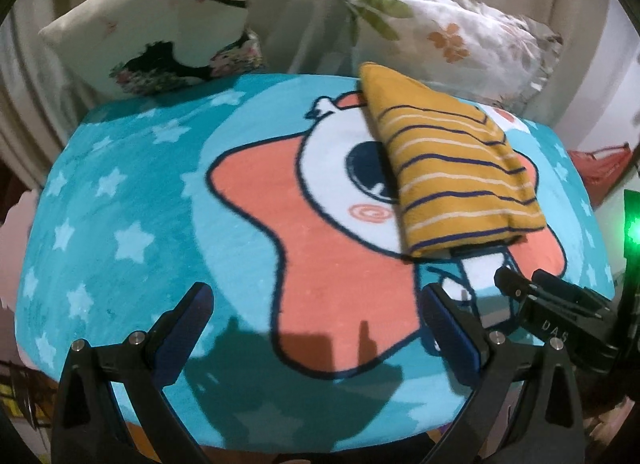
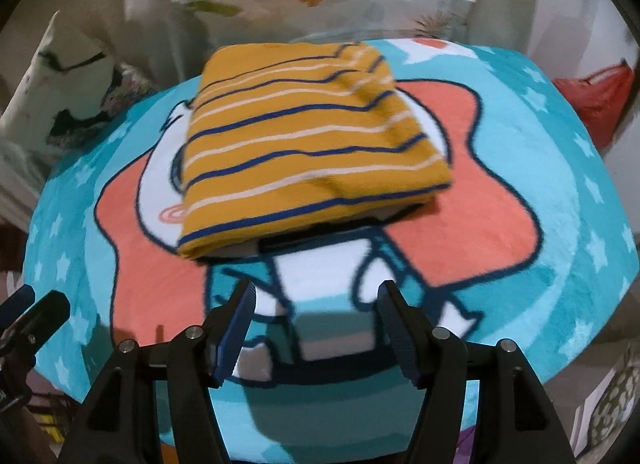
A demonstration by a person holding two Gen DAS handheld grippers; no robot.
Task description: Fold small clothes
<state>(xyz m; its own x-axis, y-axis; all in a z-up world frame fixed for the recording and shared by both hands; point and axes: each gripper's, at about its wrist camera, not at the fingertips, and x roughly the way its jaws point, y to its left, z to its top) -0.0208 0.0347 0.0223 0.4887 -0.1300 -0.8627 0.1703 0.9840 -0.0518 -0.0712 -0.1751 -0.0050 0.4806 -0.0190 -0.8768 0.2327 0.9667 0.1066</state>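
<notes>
A small yellow garment with blue and white stripes [image 2: 304, 143] lies folded into a thick rectangle on a blue cartoon blanket [image 2: 540, 167]. In the left wrist view the folded garment [image 1: 452, 171] lies at the right, beyond my gripper. My left gripper [image 1: 316, 304] is open and empty, held over the blanket [image 1: 120, 203] short of the garment. My right gripper [image 2: 316, 300] is open and empty just in front of the garment's near edge. The right gripper's fingertips [image 1: 520, 284] also show at the right of the left wrist view.
Two floral cushions [image 1: 160, 31] [image 1: 452, 27] stand behind the blanket against a pale curtain. A red bag [image 2: 596, 99] sits at the far right. The blanket's surface drops off at its near edge and sides.
</notes>
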